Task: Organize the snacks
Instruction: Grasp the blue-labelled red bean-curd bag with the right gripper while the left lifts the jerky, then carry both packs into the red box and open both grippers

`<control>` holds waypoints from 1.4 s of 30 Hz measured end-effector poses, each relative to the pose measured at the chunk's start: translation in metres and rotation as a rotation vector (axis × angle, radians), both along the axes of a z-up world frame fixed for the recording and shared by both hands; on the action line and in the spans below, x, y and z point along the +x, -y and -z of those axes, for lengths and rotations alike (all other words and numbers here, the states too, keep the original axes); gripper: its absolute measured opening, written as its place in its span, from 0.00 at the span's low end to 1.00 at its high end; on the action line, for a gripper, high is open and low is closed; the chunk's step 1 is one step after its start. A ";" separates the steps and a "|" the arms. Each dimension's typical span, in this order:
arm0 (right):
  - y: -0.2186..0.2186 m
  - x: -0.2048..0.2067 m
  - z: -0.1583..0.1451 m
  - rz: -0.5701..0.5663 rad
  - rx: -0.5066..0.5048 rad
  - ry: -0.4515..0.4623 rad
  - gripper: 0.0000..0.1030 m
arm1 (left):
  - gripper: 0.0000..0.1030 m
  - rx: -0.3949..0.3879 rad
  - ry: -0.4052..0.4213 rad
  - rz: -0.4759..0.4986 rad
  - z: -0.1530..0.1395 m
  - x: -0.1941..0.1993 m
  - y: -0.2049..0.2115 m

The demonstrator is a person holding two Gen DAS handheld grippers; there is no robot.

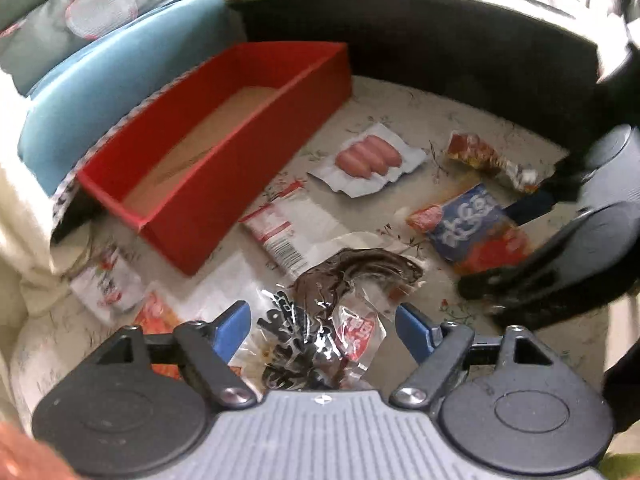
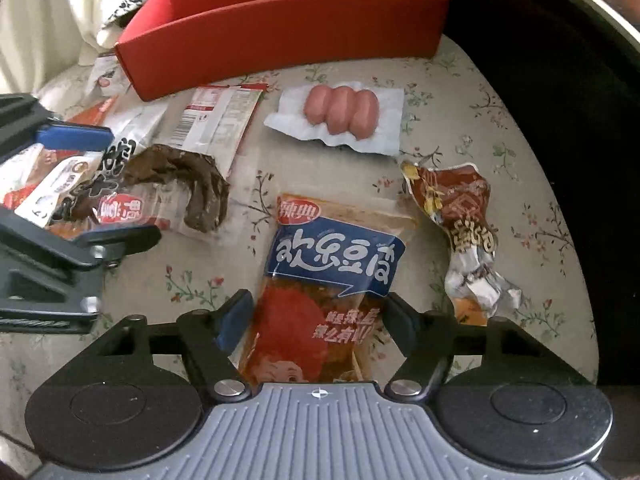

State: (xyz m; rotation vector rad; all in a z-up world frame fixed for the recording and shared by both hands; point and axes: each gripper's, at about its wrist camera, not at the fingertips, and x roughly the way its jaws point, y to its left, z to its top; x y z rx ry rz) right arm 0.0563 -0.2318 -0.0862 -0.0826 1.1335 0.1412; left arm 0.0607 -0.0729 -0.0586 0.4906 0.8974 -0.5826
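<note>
L claw (image 1: 322,322) hangs over a clear pack w/ dark brown food (image 1: 352,280); blue fingers (image 1: 230,330) stand apart either side of it, not pressing, so released. R claw (image 2: 316,314) is down over the blue-red pack (image 2: 332,264), fingers just beside both its edges; can't tell if pads press, grip unclear. Snacks lie on a floral cloth (image 2: 532,216), prob. a round desk. Red box (image 2: 288,24) sits at 12 o'clock in R view, empty inside as far as L view shows. Sausage pack (image 2: 340,118) lies just below box, at 1 o'clock from blue-red pack. White barcode pack (image 2: 222,120) at 11 o'clock, partly under the dark one. Crumpled brown-gold pack (image 2: 464,236) at 3 o'clock, apart from it. More packs at 9 o'clock, under L claw, blurred.
</note>
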 end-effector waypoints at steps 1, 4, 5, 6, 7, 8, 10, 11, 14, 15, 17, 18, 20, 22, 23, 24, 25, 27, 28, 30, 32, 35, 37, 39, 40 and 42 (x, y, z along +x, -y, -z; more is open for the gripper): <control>0.000 0.000 0.000 0.002 0.004 0.006 0.74 | 0.71 0.029 0.005 0.011 0.005 0.001 0.005; 0.006 -0.002 -0.002 0.013 0.045 0.012 0.67 | 0.65 0.062 -0.002 0.007 0.013 0.001 0.009; 0.010 -0.003 -0.003 0.024 0.062 0.011 0.65 | 0.63 0.055 -0.003 0.005 0.012 0.001 0.008; 0.013 -0.002 -0.004 0.037 0.074 0.011 0.64 | 0.62 0.040 -0.008 -0.001 0.010 0.002 0.007; 0.016 -0.002 -0.005 0.047 0.080 0.012 0.63 | 0.61 0.021 -0.018 -0.012 0.009 0.004 0.005; 0.018 -0.002 -0.006 0.056 0.084 0.013 0.63 | 0.60 0.003 -0.032 -0.025 0.008 0.006 0.003; 0.021 -0.004 -0.007 0.069 0.095 0.019 0.62 | 0.58 -0.013 -0.047 -0.048 0.006 0.009 -0.001; 0.022 -0.004 -0.008 0.070 0.101 0.023 0.62 | 0.57 -0.016 -0.045 -0.061 0.005 0.009 -0.002; 0.022 -0.006 -0.014 0.072 0.126 0.046 0.62 | 0.57 -0.031 -0.025 -0.094 -0.001 0.006 -0.010; 0.022 -0.007 -0.017 0.072 0.133 0.056 0.62 | 0.57 -0.044 -0.020 -0.108 -0.005 0.005 -0.014; 0.021 -0.009 -0.022 0.067 0.147 0.072 0.62 | 0.57 -0.074 -0.015 -0.147 -0.011 0.004 -0.022; 0.021 -0.009 -0.024 0.065 0.150 0.077 0.62 | 0.56 -0.088 -0.012 -0.164 -0.014 0.005 -0.024; 0.020 -0.009 -0.028 0.066 0.161 0.085 0.62 | 0.56 -0.128 -0.010 -0.202 -0.022 0.003 -0.032; 0.019 -0.009 -0.033 0.058 0.180 0.092 0.61 | 0.56 -0.157 -0.011 -0.237 -0.028 -0.001 -0.039; 0.018 -0.011 -0.035 0.056 0.184 0.095 0.61 | 0.56 -0.163 -0.011 -0.253 -0.031 -0.003 -0.041; 0.017 -0.012 -0.037 0.052 0.187 0.098 0.61 | 0.56 -0.166 -0.010 -0.266 -0.032 -0.005 -0.043; 0.015 -0.014 -0.039 0.046 0.195 0.101 0.61 | 0.55 -0.163 -0.009 -0.275 -0.034 -0.008 -0.045; 0.012 -0.018 -0.045 0.034 0.214 0.107 0.61 | 0.54 -0.154 -0.006 -0.302 -0.036 -0.016 -0.049; 0.011 -0.020 -0.050 0.029 0.221 0.117 0.61 | 0.54 -0.150 -0.007 -0.315 -0.036 -0.021 -0.052; 0.007 -0.022 -0.060 0.020 0.229 0.141 0.61 | 0.53 -0.148 -0.017 -0.338 -0.040 -0.030 -0.058; 0.005 -0.023 -0.071 0.021 0.239 0.165 0.61 | 0.53 -0.156 -0.020 -0.360 -0.046 -0.036 -0.063; 0.004 -0.021 -0.081 0.027 0.246 0.185 0.61 | 0.53 -0.182 -0.009 -0.369 -0.061 -0.040 -0.065; 0.004 -0.017 -0.084 0.034 0.252 0.184 0.61 | 0.53 -0.205 0.012 -0.352 -0.070 -0.037 -0.062; 0.005 -0.011 -0.083 0.045 0.249 0.183 0.61 | 0.53 -0.237 0.029 -0.340 -0.077 -0.031 -0.060; 0.005 -0.007 -0.084 0.050 0.247 0.182 0.61 | 0.53 -0.252 0.034 -0.340 -0.080 -0.028 -0.060; 0.004 0.002 -0.087 0.051 0.254 0.192 0.61 | 0.53 -0.284 0.045 -0.346 -0.084 -0.020 -0.061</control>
